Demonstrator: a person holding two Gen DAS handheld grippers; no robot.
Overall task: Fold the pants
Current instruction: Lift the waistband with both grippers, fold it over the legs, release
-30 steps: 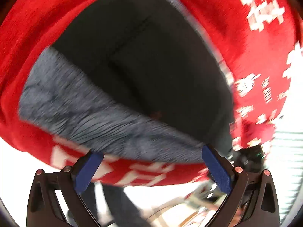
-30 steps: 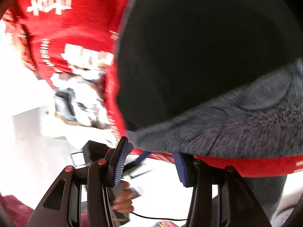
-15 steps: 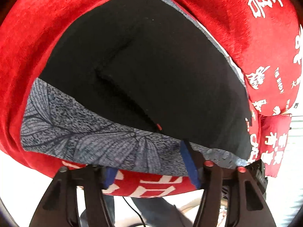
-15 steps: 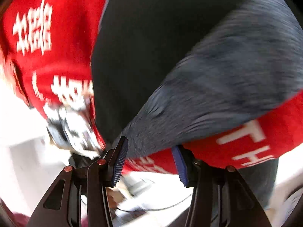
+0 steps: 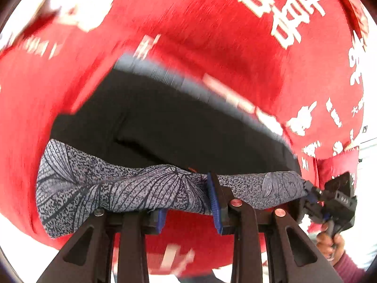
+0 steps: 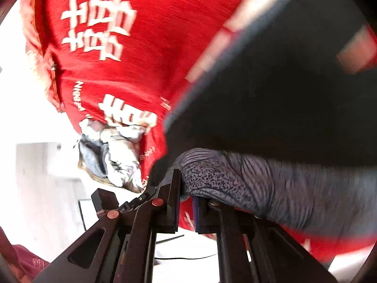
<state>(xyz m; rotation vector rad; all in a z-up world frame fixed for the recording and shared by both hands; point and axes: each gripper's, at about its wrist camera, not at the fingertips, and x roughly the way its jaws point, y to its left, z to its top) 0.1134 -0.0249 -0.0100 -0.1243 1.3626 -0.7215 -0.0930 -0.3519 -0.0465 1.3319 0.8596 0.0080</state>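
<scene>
Black pants (image 5: 188, 127) lie on a red cloth (image 5: 212, 35) printed with white characters. Their grey leaf-patterned band (image 5: 117, 188) is bunched into a roll and raised off the cloth. My left gripper (image 5: 188, 210) has its jaws closing tight on the band's middle, pads pressing the fabric. At the right edge of the left wrist view, my right gripper (image 5: 313, 195) grips the band's far end. In the right wrist view, the right gripper (image 6: 186, 202) is closing hard on that end of the band (image 6: 259, 188), with the black pants (image 6: 282, 94) beyond it.
A crumpled pile of pale grey clothing (image 6: 113, 155) sits at the red cloth's (image 6: 141, 59) edge. A person's hand (image 5: 329, 245) in a purple sleeve (image 5: 348, 266) holds the right gripper. A thin cable (image 6: 183, 257) lies on the white floor below.
Both grippers went from open around the patterned band to shut on it. The band has been lifted and bunched up, and both views have swung upward over the cloth.
</scene>
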